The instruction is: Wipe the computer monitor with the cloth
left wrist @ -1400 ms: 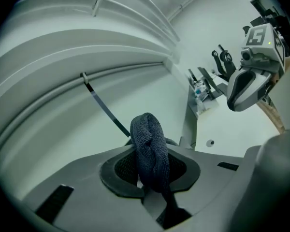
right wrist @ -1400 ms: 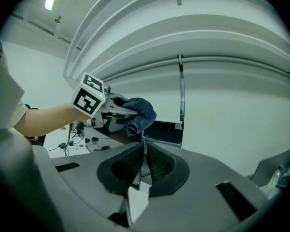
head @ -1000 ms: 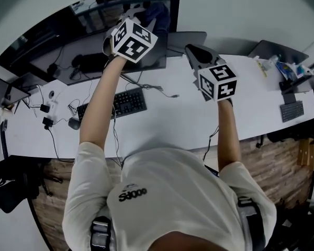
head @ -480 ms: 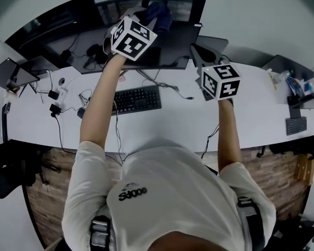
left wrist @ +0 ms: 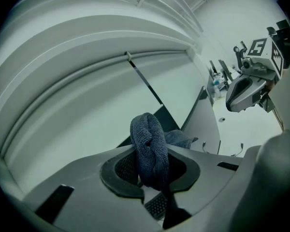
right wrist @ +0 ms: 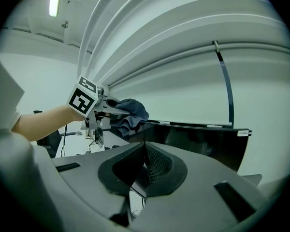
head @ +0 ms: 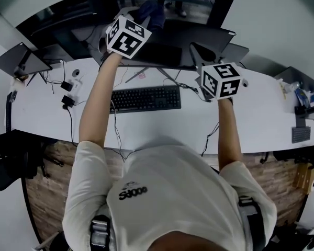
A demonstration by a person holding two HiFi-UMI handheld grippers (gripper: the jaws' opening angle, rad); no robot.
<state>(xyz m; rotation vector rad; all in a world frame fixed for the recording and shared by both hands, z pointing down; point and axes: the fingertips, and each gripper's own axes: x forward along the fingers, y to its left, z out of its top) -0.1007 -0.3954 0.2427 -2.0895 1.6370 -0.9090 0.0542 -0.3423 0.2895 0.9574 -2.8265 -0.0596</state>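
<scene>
A white desk (head: 251,124) spans the scene, with a wide dark monitor (head: 199,41) along its far side and a black keyboard (head: 145,98) just near of it. The left gripper (left wrist: 152,170) is raised at the monitor's upper edge, its jaws clenched on a dark blue cloth (left wrist: 147,139) that bunches up between them. The right gripper (right wrist: 144,166) hangs over the desk to the right, jaws pressed together with nothing between them.
</scene>
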